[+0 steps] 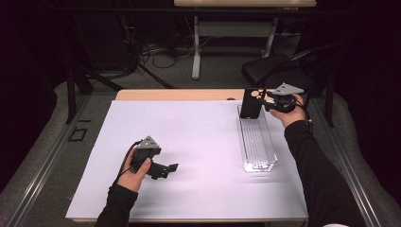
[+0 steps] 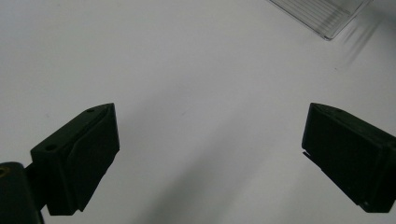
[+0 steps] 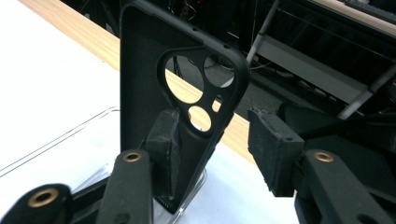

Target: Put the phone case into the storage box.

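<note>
Where the white sheet (image 1: 198,156) covers the wooden table (image 1: 179,94), a long clear plastic tray (image 1: 257,142) is seen lying lengthwise toward the right side, and a black phone case (image 1: 249,103) is stood upright at its far end. In the right gripper view, the phone case (image 3: 154,93) is seen from its inner side, with the round camera cut-outs near its top and its lower edge set inside the clear tray (image 3: 60,140). The right gripper (image 1: 272,105) is held level at that far end by the right hand (image 1: 291,113), pointing at the case. Its jaws are parted, and the case is placed between them: one pad lies against the inner face of the case, while the other pad is kept well clear of its outer edge, so no squeeze is applied. The right gripper (image 3: 215,144) is therefore read as released, with the case left leaning or standing on its own in the tray; whether the near pad bears any weight cannot be told.

Near the front left of the sheet, the left gripper (image 1: 168,169) is held low over the white surface by the left hand (image 1: 135,172). In the left gripper view its jaws are spread wide, with nothing between them but bare sheet (image 2: 196,93); a corner of the clear tray (image 2: 322,14) is caught at the upper right, well apart from the left gripper (image 2: 210,154).
</note>
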`<state>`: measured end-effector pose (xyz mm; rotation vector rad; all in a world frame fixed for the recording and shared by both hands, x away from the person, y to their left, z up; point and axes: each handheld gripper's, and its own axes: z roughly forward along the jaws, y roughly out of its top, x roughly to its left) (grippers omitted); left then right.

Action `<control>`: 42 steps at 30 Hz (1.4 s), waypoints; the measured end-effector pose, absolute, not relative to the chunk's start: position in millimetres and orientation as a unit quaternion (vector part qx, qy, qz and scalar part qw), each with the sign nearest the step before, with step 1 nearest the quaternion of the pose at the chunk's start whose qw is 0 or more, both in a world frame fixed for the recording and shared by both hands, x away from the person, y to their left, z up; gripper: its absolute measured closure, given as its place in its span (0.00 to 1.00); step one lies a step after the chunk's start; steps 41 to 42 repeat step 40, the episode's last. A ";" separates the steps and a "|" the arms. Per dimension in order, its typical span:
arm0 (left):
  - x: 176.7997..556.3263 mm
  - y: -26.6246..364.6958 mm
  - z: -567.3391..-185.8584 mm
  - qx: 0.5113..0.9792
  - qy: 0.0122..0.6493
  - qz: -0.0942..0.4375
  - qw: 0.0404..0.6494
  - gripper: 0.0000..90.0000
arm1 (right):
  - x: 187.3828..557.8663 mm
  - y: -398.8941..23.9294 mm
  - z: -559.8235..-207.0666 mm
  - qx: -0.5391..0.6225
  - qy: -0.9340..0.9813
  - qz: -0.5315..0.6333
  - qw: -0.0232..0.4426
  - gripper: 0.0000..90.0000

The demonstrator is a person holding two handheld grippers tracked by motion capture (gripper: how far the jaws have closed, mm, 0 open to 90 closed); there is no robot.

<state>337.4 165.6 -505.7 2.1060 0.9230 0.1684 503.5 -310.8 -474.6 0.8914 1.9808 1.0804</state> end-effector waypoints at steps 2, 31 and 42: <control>337.2 166.0 -505.3 0.835 0.365 0.068 0.406 0.05 | 499.9 -310.8 -473.2 0.345 0.768 0.410 0.351 0.58; 338.4 169.8 -497.4 0.829 0.363 0.068 0.420 0.05 | 390.3 -282.7 -464.7 0.403 0.761 0.427 0.276 0.00; 339.7 172.7 -496.1 0.826 0.365 0.069 0.424 0.05 | 354.1 -280.1 -476.9 0.404 0.756 0.451 0.249 0.00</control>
